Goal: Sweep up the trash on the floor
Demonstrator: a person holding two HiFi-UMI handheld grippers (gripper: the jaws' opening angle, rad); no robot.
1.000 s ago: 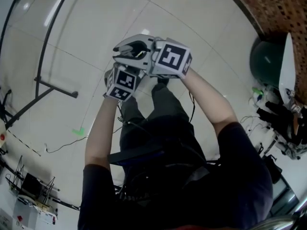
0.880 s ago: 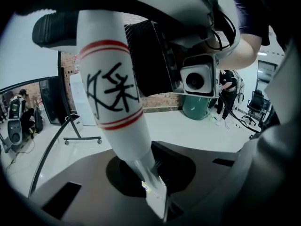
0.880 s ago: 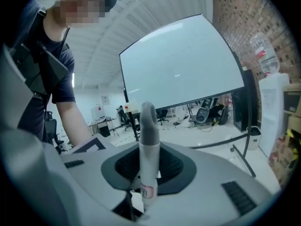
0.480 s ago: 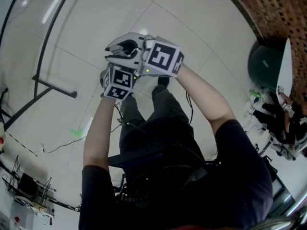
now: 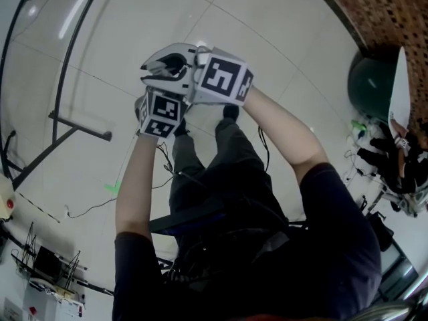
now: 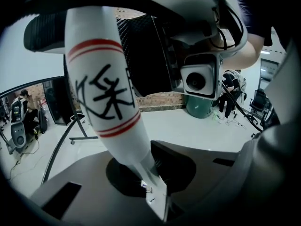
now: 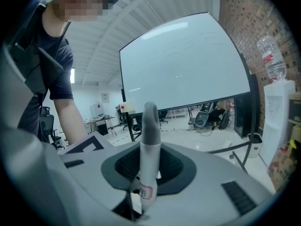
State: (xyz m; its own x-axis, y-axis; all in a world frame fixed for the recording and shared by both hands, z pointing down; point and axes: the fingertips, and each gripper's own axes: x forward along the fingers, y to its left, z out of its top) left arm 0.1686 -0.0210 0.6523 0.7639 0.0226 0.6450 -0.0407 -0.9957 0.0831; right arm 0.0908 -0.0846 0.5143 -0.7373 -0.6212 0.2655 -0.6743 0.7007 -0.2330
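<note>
Over the pale tiled floor (image 5: 281,39), at the person's twelve o'clock and just above the shoes (image 5: 229,112), the two tools are held close together, almost touching. The left gripper (image 6: 150,187) is clamped tight on a white handle with red bands (image 6: 101,93) and a black brush-written character, which slants up and away from its jaws. The right gripper (image 7: 141,197) pinches a slim grey-white handle (image 7: 149,145) with a rounded tip, standing upright between its jaws. I take these for the broom and the dustpan, though neither working end shows in any view, so I cannot tell which is which. As for the trash, I see nothing sure. A small green fleck (image 5: 111,188) lies on the tiles at about nine o'clock from the person's feet, well apart from both tools, and it could be litter or only a tape mark. A green bin (image 5: 370,85) stands by the brick wall at two o'clock. To my eye the step in hand is carrying the tools into position, with sweeping not yet begun. The next move calls for spreading the two handles apart, setting the pan's lip flat on the floor beside the debris, and drawing the bristles toward it without loosening either grip.
</note>
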